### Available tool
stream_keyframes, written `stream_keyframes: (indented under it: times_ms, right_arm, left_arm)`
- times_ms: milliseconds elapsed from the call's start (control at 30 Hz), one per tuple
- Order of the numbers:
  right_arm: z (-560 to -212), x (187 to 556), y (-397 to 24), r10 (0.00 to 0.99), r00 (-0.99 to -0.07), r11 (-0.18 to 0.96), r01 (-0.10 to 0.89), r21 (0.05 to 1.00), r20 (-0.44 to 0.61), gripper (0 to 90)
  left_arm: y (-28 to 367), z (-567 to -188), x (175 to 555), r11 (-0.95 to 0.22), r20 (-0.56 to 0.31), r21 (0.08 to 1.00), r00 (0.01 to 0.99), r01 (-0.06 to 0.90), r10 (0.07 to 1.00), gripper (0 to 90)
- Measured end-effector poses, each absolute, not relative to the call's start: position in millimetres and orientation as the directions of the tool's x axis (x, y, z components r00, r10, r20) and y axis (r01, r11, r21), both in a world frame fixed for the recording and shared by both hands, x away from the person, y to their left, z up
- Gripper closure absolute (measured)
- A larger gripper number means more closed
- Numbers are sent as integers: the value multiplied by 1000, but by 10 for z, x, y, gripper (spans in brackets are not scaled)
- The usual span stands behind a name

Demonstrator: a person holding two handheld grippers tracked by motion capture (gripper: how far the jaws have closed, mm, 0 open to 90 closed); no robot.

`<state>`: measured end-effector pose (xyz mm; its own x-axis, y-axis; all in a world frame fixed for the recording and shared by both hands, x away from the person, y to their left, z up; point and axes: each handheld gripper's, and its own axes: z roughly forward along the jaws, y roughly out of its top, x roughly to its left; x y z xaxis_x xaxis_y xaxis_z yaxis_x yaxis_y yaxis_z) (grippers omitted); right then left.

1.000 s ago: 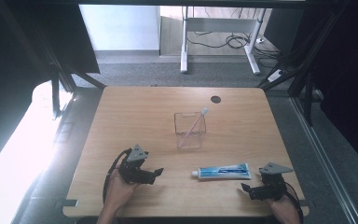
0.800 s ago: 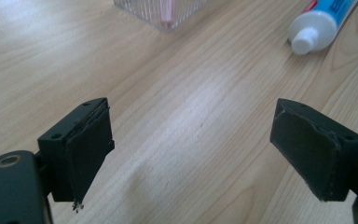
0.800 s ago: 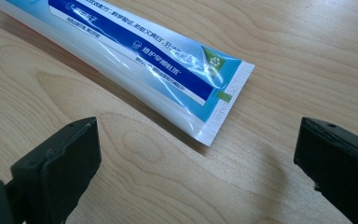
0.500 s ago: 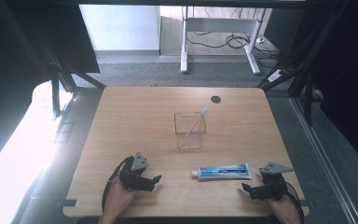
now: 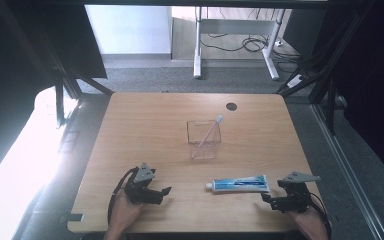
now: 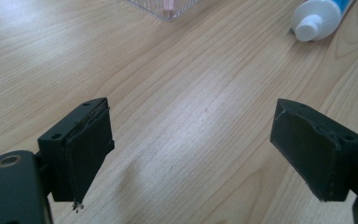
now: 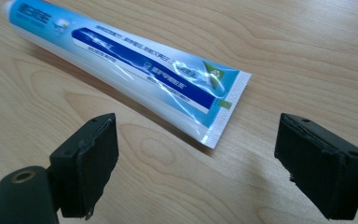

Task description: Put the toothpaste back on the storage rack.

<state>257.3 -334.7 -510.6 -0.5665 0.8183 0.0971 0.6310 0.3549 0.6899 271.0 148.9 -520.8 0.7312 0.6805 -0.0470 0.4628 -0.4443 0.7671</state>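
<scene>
A blue and white toothpaste tube (image 5: 240, 184) lies flat near the table's front right, with its white cap (image 6: 314, 21) pointing left. A clear square holder (image 5: 204, 140) stands mid-table with a pink toothbrush (image 5: 209, 131) leaning in it. My right gripper (image 5: 266, 200) rests just right of the tube's crimped end (image 7: 223, 100). It is open, its jaws have just been closing a little, and nothing is between them (image 7: 205, 168). My left gripper (image 5: 165, 192) sits open at the front left over bare wood (image 6: 205, 158), pointing toward the cap.
The wooden table (image 5: 145, 130) has a dark round hole (image 5: 231, 106) near its far edge. The clear holder's base (image 6: 165, 4) lies ahead of the left gripper. Black frame bars stand at both sides, and a white desk's legs and cables are on the floor beyond.
My left gripper has slipped slightly toward the table's near edge. The right hand, the tube and the holder have stayed put.
</scene>
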Motion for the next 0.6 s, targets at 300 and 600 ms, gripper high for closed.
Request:
stream_keyframes:
  times_ms: [300,600]
  right_arm:
    - [-5034,2585,-3314,811,-566,343,666,663,149,300]
    - [-4931,2624,-3176,782,-611,383,624,681,121,661]
  left_arm:
    - [1464,-5270,2723,-464,-42,746,729,477,683,132]
    - [1438,-5299,2724,-485,-28,734,735,475,678,133]
